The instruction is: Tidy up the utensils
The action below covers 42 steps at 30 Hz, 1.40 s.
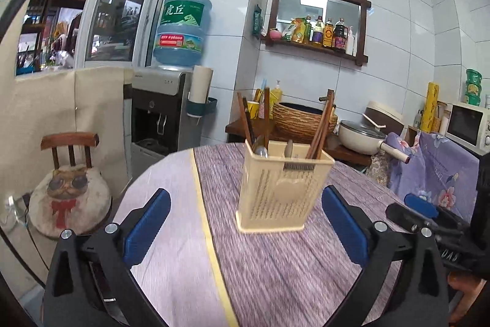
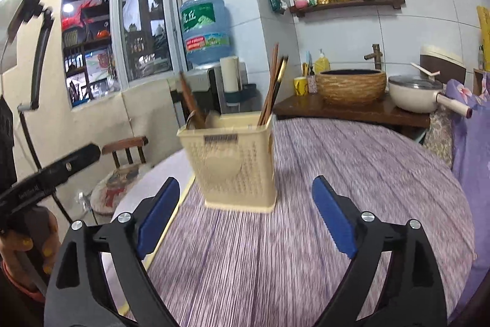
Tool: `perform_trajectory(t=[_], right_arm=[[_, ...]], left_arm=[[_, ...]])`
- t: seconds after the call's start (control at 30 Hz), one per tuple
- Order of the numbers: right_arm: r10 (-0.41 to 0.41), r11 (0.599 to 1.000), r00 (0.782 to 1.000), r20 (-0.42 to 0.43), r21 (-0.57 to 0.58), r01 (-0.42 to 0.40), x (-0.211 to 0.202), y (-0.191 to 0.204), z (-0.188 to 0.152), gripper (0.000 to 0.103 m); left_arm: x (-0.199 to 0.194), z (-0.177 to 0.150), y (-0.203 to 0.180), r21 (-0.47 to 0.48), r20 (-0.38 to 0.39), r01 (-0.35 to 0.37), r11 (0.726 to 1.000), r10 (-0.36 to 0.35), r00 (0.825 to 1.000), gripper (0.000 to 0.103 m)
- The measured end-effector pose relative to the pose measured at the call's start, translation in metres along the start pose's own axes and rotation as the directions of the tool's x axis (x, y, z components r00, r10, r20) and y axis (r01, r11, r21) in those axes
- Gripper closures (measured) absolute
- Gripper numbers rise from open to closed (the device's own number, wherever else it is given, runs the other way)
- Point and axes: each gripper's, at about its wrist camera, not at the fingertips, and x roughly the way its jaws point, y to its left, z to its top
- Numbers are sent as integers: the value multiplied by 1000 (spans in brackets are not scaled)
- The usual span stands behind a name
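A cream perforated utensil holder stands upright on the round table. Brown chopsticks and spoon handles stick out of it. My left gripper is open, blue pads wide apart, with the holder just beyond them and nothing between. My right gripper is open too, short of the holder, holding nothing. The right gripper also shows at the right edge of the left wrist view, and the left gripper's black finger shows at the left of the right wrist view.
A purple cloth covers the table, with a yellow tape stripe. A chair with a cat cushion stands left. Behind are a water dispenser, a woven basin, a white pot, a microwave and a bottle shelf.
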Motion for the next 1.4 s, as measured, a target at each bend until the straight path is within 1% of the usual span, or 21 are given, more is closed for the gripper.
perform_trajectory(t=[0.1,0.23,0.33,0.4,0.5,0.57,0.63,0.77,0.83,0.97,1.4], right_arm=[[-1,1000,1000,-14,-13,1,-17,11,-27,13],[16,999,1000,-7,-28,-16,-40,24,-48,10],[20,998,1000,12,-66,-19,-60,36,-56,7],[20,996,999,34,-87,-17,-74,44,-59,7],[46,996,997,54,-74,-42,-91,48,-59,6],[55,996,997,62,-72,-51,-100,50,-60,6],[62,995,996,64,-81,-57,-107,52,-61,6],[52,995,995,82,-93,-45,-119,53,-63,6],[51,995,995,89,-91,-43,-124,51,-64,6],[42,996,995,87,-88,-34,-125,48,-64,6],[41,996,996,77,-76,-35,-123,44,-66,6]], left_arm=[[-22,-19,4,-12,-1,-25,1000,25,1000,5],[-47,-37,8,-20,-4,-25,999,25,1000,5],[-64,-48,8,-24,-7,-17,1000,17,1000,5],[-72,-51,6,-1,-8,-14,1000,14,1000,5],[-84,-56,2,20,-5,-29,999,30,1000,5],[-91,-57,2,17,-6,-11,1000,11,1000,5],[-95,-59,2,14,-7,0,1000,0,1000,5],[-99,-60,1,18,0,-22,1000,22,1000,5],[-100,-61,-1,25,-3,-22,999,23,1000,5],[-102,-62,-3,29,3,-27,999,27,1000,5],[-100,-66,-8,54,-13,-36,998,37,999,5]])
